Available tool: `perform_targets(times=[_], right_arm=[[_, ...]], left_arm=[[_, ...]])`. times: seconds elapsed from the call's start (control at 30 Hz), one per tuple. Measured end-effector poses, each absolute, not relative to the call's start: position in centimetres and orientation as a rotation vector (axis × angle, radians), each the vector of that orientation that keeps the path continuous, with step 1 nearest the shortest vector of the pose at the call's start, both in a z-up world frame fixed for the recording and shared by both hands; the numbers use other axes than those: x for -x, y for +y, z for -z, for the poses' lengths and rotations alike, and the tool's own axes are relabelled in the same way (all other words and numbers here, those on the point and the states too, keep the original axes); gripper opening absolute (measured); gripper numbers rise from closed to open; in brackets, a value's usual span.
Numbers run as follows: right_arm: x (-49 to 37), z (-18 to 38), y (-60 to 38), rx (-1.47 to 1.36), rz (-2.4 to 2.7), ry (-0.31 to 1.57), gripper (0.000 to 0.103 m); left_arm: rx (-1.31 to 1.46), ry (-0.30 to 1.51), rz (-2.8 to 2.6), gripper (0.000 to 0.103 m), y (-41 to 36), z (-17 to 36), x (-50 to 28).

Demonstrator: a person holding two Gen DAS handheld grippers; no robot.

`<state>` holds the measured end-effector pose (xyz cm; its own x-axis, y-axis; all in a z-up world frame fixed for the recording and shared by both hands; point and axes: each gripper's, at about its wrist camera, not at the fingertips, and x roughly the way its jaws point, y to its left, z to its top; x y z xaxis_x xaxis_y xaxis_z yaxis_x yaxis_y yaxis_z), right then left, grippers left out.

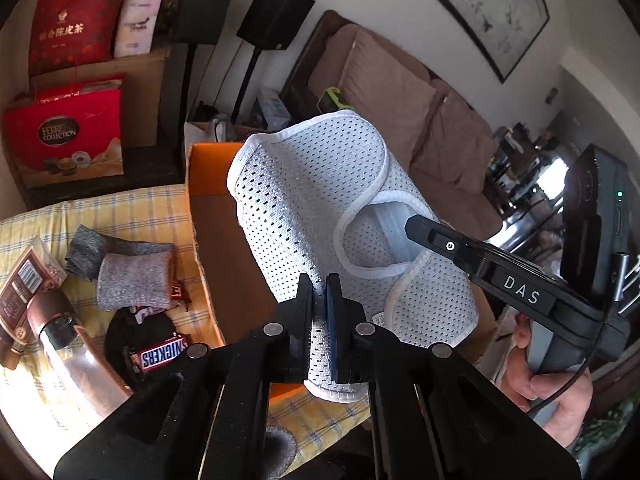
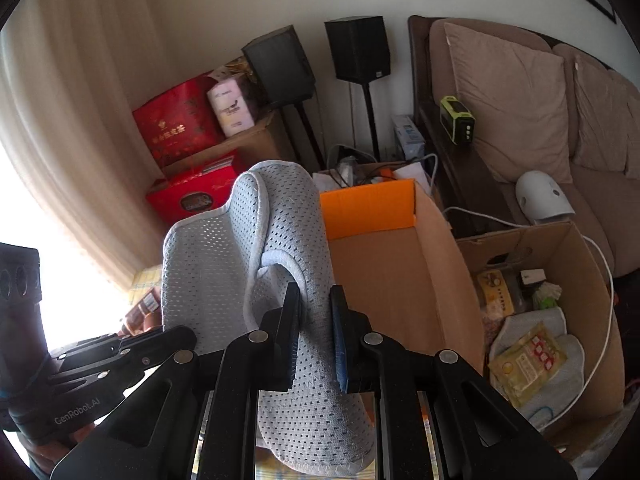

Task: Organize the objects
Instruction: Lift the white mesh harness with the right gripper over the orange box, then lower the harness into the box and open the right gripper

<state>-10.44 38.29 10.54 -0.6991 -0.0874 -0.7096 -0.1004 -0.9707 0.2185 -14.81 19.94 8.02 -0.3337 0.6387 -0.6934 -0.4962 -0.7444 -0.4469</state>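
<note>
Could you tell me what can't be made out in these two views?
- Orange box floor: left view, hidden behind the slipper; right view shows only its walls.
- Bottle label: left view, washed out by glare.
- Window side: right view, overexposed.
- Brown box contents: right view, too small to read.
</note>
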Motion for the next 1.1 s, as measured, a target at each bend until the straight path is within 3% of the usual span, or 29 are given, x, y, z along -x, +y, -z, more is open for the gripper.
perform_targets(times=[0.23, 0.43, 0.6, 0.63, 0.7, 0.83, 1.0, 1.1], right_arm=[[11.2, -6.6, 44.4, 1.252, -2.737, 0.445, 0.014], [12.7, -3.8, 45.3, 1.271, -2.677, 0.363, 0.014], [13.6, -1.9, 44.3, 1.295, -2.631, 0.213, 0.032], [13.6, -1.9, 44.1, 1.279, -2.629, 0.179, 0.037], [13.3, -2.2, 44.0, 1.253, -2.649, 0.156, 0.058], [12.6, -3.3, 44.1, 1.214, -2.683, 0.177, 0.058], [11.8, -4.3, 43.2, 1.201, -2.707, 0.17, 0.059], [11.4, -4.5, 42.4, 1.215, -2.72, 0.157, 0.07]], left_arm=[[1.257, -0.111, -2.055, 0.006, 25.7, -4.4, 16.3], [1.337, -0.04, -2.049, 0.007, 28.4, -1.4, 17.7], [1.428, 0.118, -2.111, 0.013, 28.8, 0.8, 17.9], [1.424, 0.139, -2.126, 0.016, 28.5, 0.8, 17.9], [1.431, 0.139, -2.131, 0.026, 27.7, 1.0, 17.8], [1.438, 0.11, -2.123, 0.027, 26.2, 0.5, 17.5], [1.393, 0.084, -2.151, 0.058, 24.4, -1.5, 16.5], [1.352, 0.096, -2.197, 0.065, 23.4, -2.7, 15.8]])
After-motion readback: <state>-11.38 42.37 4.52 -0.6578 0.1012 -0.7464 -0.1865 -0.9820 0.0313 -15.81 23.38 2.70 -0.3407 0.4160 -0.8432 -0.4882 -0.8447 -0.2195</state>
